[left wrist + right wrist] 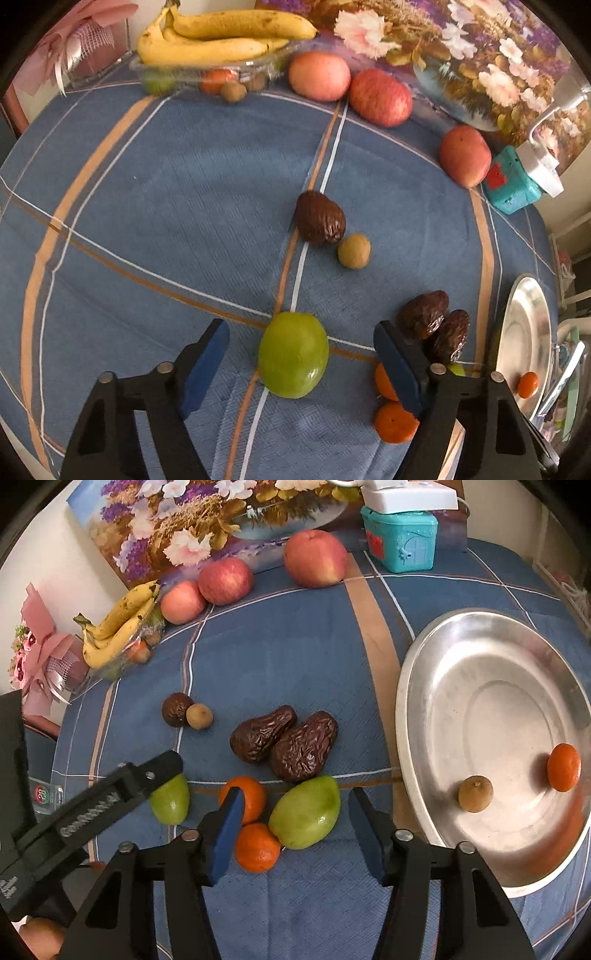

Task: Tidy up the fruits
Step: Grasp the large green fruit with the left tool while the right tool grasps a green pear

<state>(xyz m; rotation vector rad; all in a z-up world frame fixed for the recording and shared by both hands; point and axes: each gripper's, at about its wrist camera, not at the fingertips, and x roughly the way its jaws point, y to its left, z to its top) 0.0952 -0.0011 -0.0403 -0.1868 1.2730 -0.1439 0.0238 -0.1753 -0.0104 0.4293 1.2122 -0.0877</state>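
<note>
My left gripper (pixel 301 349) is open, its fingers on either side of a green fruit (pixel 293 355) lying on the blue cloth; that fruit also shows in the right wrist view (pixel 170 800). My right gripper (pixel 295 814) is open around a second green fruit (pixel 306 813), with two small oranges (pixel 246 797) (pixel 257 847) by its left finger. Two wrinkled dark dates (pixel 263 734) (pixel 303 746) lie just beyond. The steel plate (pixel 436 686) to the right holds an orange (pixel 563 767) and a small brown fruit (pixel 475 794).
Another dark date (pixel 320 218) and a small brown fruit (pixel 354 250) lie mid-cloth. Bananas (pixel 221 35) sit on a clear tray at the back, three red apples (pixel 319 75) (pixel 380 96) (pixel 464 155) along a flower painting. A teal box (pixel 400 541) stands far right.
</note>
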